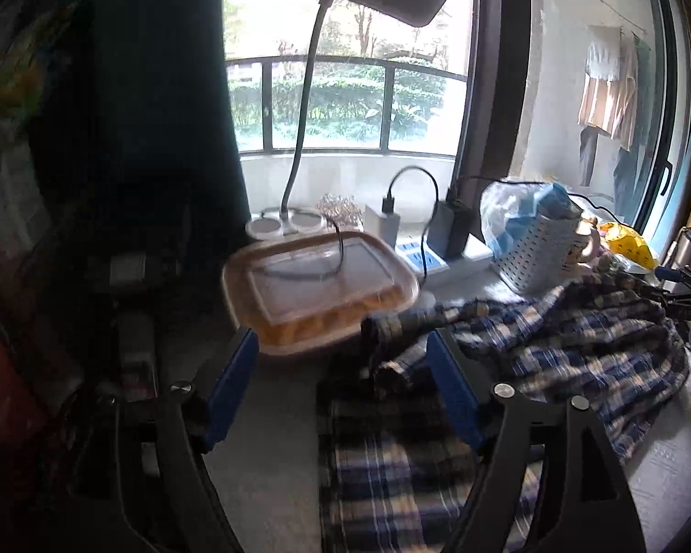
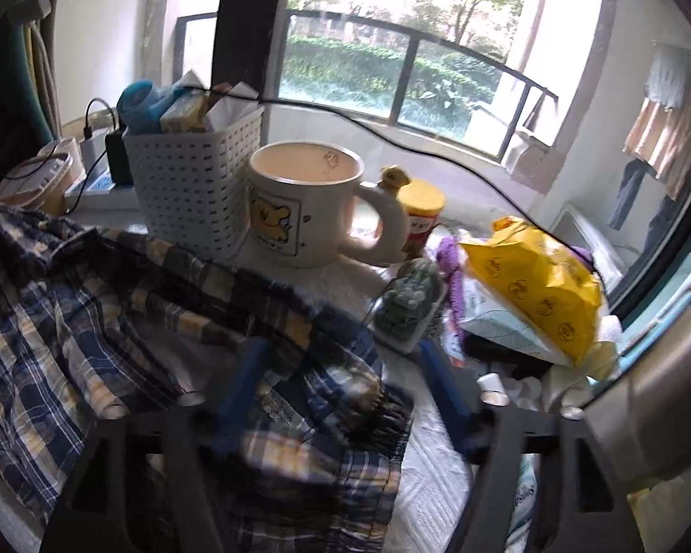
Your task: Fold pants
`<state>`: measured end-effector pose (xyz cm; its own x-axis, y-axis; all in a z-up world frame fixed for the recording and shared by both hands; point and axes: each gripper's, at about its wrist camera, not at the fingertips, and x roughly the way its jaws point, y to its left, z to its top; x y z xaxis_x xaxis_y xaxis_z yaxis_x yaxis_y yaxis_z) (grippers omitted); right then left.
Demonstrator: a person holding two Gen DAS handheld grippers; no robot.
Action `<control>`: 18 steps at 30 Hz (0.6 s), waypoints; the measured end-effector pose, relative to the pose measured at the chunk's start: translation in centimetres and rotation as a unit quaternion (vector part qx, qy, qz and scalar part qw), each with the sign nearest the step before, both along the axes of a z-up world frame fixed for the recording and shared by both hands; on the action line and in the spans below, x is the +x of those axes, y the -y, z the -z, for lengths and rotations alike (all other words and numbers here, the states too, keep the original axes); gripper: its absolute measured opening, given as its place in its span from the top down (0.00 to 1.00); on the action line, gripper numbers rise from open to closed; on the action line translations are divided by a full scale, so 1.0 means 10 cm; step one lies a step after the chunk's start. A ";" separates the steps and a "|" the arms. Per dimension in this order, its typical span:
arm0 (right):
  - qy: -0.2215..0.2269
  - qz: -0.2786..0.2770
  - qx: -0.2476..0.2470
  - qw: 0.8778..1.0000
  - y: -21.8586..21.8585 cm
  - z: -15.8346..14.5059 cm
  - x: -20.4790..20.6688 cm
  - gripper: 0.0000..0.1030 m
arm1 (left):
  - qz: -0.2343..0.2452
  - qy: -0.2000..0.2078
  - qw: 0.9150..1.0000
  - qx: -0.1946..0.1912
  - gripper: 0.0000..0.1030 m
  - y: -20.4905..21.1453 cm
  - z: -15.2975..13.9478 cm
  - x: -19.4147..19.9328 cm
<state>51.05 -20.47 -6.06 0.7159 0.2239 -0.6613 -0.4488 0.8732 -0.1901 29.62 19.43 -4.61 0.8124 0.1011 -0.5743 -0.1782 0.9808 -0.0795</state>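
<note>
By a balcony window [image 1: 345, 106], on a cluttered white-covered table [image 2: 428, 497]: lidded food tray [image 1: 318, 285] at left, then white basket [image 2: 193, 184], bear mug [image 2: 299, 207], yellow bag [image 2: 539, 285]. Plaid pants [image 1: 576, 345] lay rumpled across the middle. Left gripper [image 1: 345, 391] spread wide, cloth between its fingers, ungripped. Right gripper [image 2: 341, 396] likewise agape, straddling the bunched waistband.

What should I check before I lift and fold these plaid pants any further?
1. Left gripper jaws wide apart, no cloth pinched: not ok.
2. Right gripper jaws spread, cloth between them: cannot tell if gripped.
3. Pants bunched, not flat: not ok.
4. Mug touching the cloth's far edge: not ok.
5. Food tray close beside the pants: not ok.
6. Basket upright: ok.
</note>
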 end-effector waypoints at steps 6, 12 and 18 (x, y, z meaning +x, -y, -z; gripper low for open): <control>0.005 0.015 0.021 1.000 0.23 -0.11 -0.49 0.20 | -0.009 -0.038 0.998 -0.053 0.21 0.06 0.29 -0.50; -0.017 0.053 0.051 0.997 0.59 -0.03 -0.98 0.19 | -0.013 -0.080 0.991 -0.104 0.16 0.16 0.61 -0.79; -0.070 0.090 0.106 0.988 0.89 0.19 -1.29 0.19 | -0.018 -0.078 0.984 -0.160 0.16 0.19 0.68 -0.76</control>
<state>38.11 -29.38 -7.96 0.6610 0.2465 -0.7088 -0.2922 0.9545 0.0594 22.03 17.58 -11.43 0.7115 -0.0782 -0.6983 -0.2460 0.9032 -0.3518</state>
